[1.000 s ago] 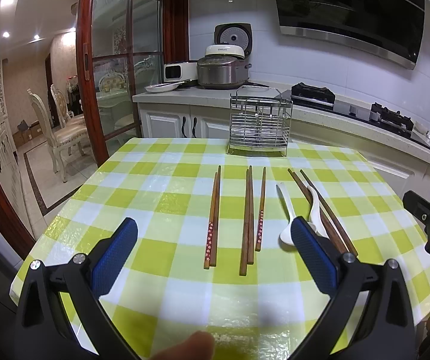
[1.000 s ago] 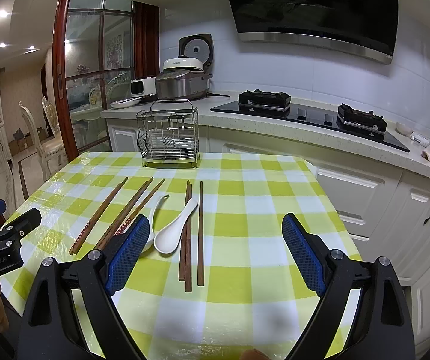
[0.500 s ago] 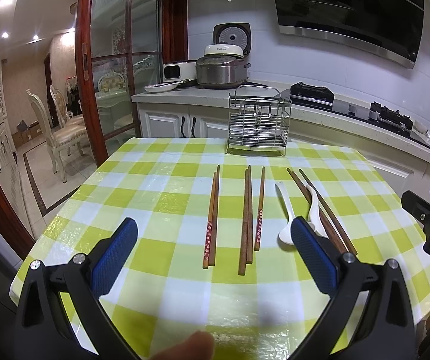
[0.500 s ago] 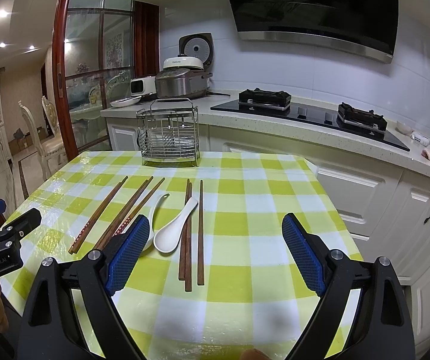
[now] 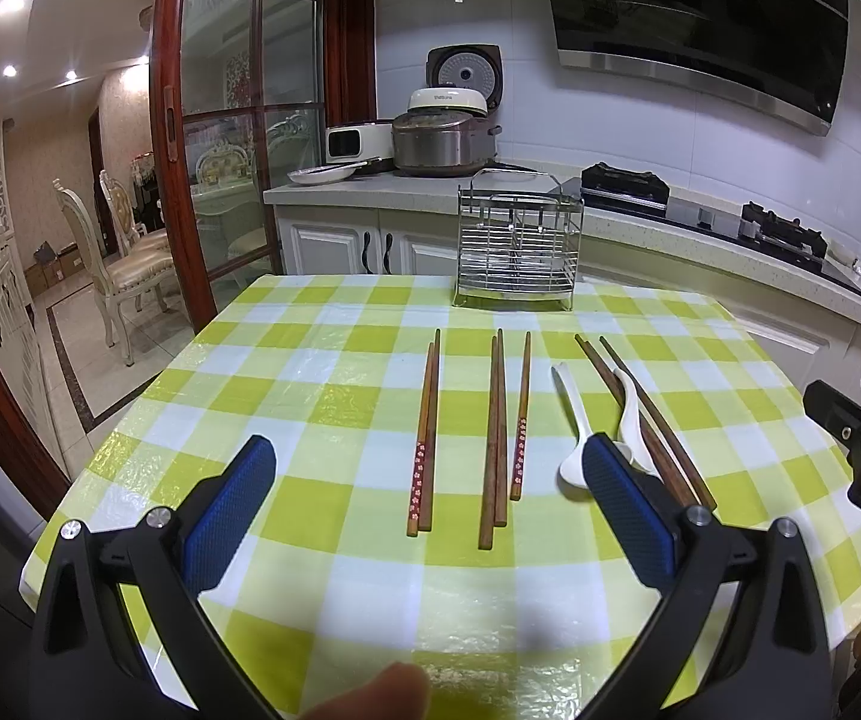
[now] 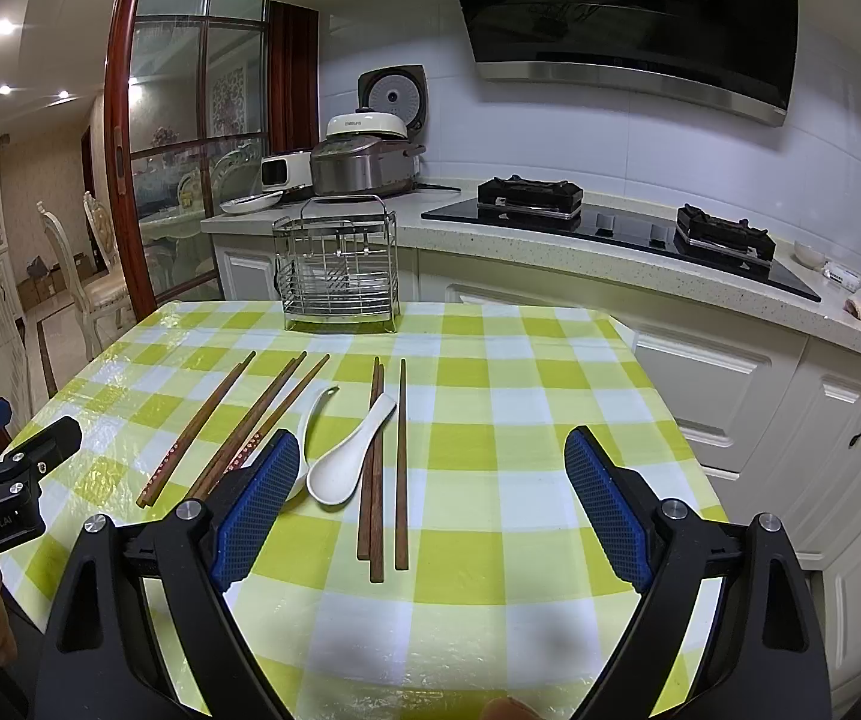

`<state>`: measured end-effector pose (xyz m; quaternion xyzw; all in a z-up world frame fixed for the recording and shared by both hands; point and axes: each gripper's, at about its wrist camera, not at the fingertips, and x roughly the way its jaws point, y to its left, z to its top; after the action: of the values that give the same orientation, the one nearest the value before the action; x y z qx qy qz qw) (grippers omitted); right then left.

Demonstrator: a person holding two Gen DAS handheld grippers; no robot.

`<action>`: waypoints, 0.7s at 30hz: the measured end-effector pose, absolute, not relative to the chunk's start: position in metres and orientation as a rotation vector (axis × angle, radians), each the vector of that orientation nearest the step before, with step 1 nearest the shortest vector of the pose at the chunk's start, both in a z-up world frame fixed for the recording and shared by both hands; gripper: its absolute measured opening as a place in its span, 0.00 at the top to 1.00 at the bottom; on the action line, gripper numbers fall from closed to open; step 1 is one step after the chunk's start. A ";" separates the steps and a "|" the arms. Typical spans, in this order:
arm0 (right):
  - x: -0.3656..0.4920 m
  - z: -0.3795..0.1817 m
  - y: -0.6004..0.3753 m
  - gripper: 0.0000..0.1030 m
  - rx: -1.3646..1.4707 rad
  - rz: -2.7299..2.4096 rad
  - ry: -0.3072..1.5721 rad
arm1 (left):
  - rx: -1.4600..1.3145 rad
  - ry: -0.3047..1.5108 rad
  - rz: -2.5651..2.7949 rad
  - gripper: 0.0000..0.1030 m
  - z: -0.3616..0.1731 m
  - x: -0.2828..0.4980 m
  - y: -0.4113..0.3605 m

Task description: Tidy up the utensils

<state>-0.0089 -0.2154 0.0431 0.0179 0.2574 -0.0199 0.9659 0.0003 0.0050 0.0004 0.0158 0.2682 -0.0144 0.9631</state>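
Note:
Several brown chopsticks lie in loose pairs on the green-checked table: one pair at left, a group in the middle, another at right under a white spoon. A second white spoon lies beside it. A wire utensil rack stands at the table's far edge. My left gripper is open, above the near edge, facing the chopsticks. My right gripper is open above the right chopsticks and spoon; the rack shows there too.
A kitchen counter with a rice cooker and a gas hob runs behind the table. White cabinets stand close on the right. A glass sliding door and dining chairs lie to the left.

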 end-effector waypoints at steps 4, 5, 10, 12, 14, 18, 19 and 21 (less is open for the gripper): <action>-0.006 0.040 -0.219 0.18 0.039 -0.041 0.530 | 0.033 0.552 -0.032 0.04 0.000 0.002 0.005; -0.006 0.039 -0.219 0.18 0.040 -0.041 0.534 | 0.034 0.553 -0.032 0.04 -0.001 0.003 0.005; 0.000 0.034 -0.220 0.18 0.039 -0.047 0.550 | 0.041 0.565 -0.036 0.04 -0.003 0.006 0.003; 0.003 0.031 -0.219 0.18 0.039 -0.047 0.559 | 0.039 0.575 -0.041 0.04 -0.005 0.009 0.002; 0.006 0.029 -0.218 0.18 0.037 -0.047 0.567 | 0.038 0.583 -0.043 0.04 -0.006 0.012 0.003; 0.012 0.025 -0.218 0.18 0.041 -0.047 0.582 | 0.036 0.600 -0.043 0.04 -0.010 0.020 0.003; 0.014 0.024 -0.219 0.18 0.043 -0.047 0.586 | 0.036 0.602 -0.043 0.04 -0.010 0.021 0.003; 0.017 0.022 -0.219 0.18 0.044 -0.047 0.592 | 0.039 0.608 -0.044 0.04 -0.012 0.024 0.003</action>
<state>0.0171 -0.2193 0.0223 0.0218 0.2917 -0.0233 0.9560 0.0242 0.0027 -0.0118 0.0190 0.2992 -0.0217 0.9537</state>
